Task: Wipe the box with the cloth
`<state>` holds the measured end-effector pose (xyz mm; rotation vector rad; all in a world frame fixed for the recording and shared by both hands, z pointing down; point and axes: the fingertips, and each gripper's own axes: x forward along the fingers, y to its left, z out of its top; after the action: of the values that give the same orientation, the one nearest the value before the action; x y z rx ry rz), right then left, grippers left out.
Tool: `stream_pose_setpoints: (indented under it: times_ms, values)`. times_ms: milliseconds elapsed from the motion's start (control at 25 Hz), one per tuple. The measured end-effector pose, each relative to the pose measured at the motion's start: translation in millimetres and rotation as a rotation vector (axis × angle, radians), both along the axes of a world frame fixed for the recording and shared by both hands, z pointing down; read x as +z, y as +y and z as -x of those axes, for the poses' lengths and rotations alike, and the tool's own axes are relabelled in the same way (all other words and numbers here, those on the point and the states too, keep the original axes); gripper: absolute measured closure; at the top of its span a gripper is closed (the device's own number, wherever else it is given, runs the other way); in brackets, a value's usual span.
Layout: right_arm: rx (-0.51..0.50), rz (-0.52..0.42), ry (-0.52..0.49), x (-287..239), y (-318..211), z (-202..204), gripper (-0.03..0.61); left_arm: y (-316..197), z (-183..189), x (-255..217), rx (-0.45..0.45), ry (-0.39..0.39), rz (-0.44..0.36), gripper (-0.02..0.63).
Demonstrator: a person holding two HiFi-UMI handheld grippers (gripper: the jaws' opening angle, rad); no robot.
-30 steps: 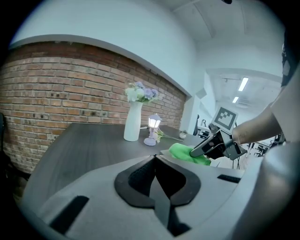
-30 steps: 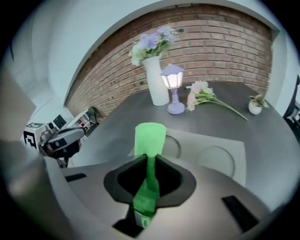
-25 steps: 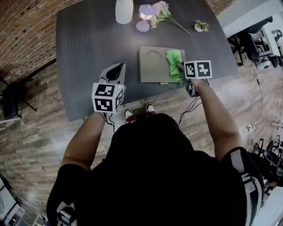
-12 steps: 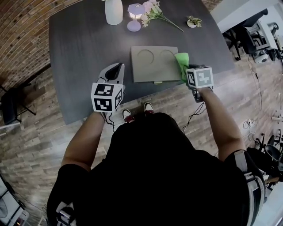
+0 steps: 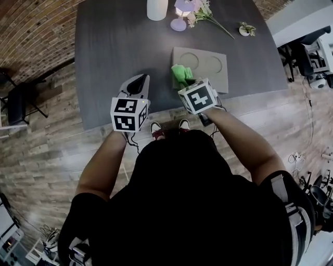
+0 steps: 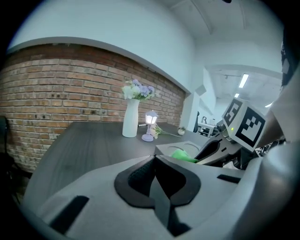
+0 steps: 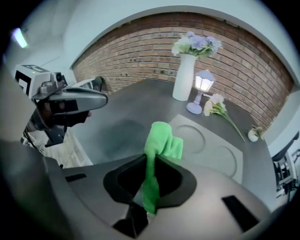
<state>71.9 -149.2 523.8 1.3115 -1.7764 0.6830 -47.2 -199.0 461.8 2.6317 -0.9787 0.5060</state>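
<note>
In the head view the right gripper's jaws are hidden under its marker cube. Its own view shows them pinched on the green cloth, which bunches up ahead of the tips. The cloth covers the near-left corner of the grey box, a flat case with two round recesses. Whether the cloth presses on the box cannot be told. The white vase is cut off at the frame's top.

The box lies close to the near edge of the dark table. A small lamp and a flower sprig lie just behind it. To its left the tabletop is wide and bare. The left gripper hovers there above the near edge, jaws together and empty.
</note>
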Motion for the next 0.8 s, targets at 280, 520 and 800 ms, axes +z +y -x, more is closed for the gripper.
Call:
stream_pose_setpoints:
  times_ms: [280,520,800]
  values:
    - [-0.248,-0.118,-0.229,-35,2,78,0.526,11,10,-28,-0.062,-0.016,-0.074,0.606]
    - [-0.174,-0.314,-0.211,-87,12,-13,0.526,35,-24,-57,-0.119,0.008,-0.135,0.606]
    - [-0.055,-0.573,-0.171,-160,62,-180,0.528,96,-109,-111,-0.175,0.099,-0.215,0.606]
